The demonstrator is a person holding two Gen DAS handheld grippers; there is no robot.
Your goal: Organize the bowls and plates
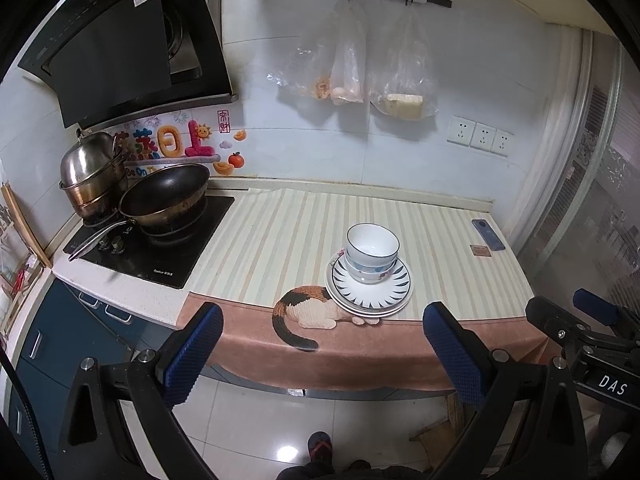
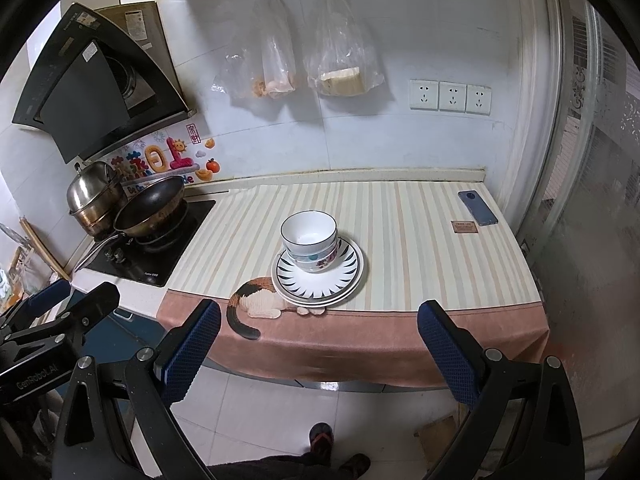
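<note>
Bowls [image 1: 372,254] sit nested atop stacked plates [image 1: 370,288] near the tabletop [image 1: 280,240] front edge, the sorting apparently finished, as the left hand-held gripper [image 1: 320,356] and right hand-held gripper [image 2: 320,354] hang released, empty, well back.

A worktop under a cream striped cloth [image 2: 400,248] runs along a white tiled wall [image 2: 420,28] bearing three white sockets [image 2: 452,96]. Left stands a black hob [image 1: 160,248] beneath a slanted black extractor hood [image 1: 116,48]; pale glossy floor tiles [image 2: 260,420] lie below.

You can't count the plates [image 2: 320,294] under the stacked bowls [image 2: 310,246]; their rims overlap. The cat print's [image 2: 256,300] head hides beneath them. The small label's [image 2: 465,227] text is unreadable.
</note>
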